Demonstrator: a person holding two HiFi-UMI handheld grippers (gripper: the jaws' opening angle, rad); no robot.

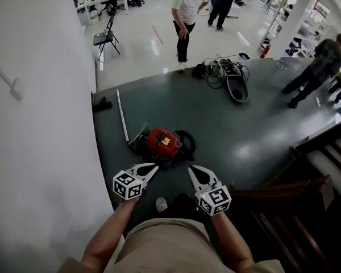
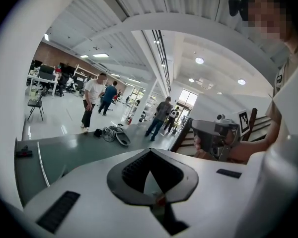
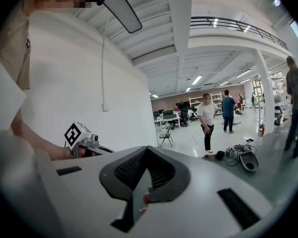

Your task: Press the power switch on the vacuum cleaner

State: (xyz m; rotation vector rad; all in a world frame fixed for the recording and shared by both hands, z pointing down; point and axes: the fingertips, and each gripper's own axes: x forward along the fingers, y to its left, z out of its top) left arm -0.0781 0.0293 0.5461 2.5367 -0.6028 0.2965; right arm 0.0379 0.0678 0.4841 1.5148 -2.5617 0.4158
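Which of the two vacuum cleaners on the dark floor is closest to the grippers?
The red vacuum cleaner, just ahead of the left gripper and right gripper. The grey vacuum cleaner lies much farther off, beside a tangle of cables.

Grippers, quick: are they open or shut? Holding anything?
Left gripper: shut, holding nothing.
Right gripper: shut, holding nothing.
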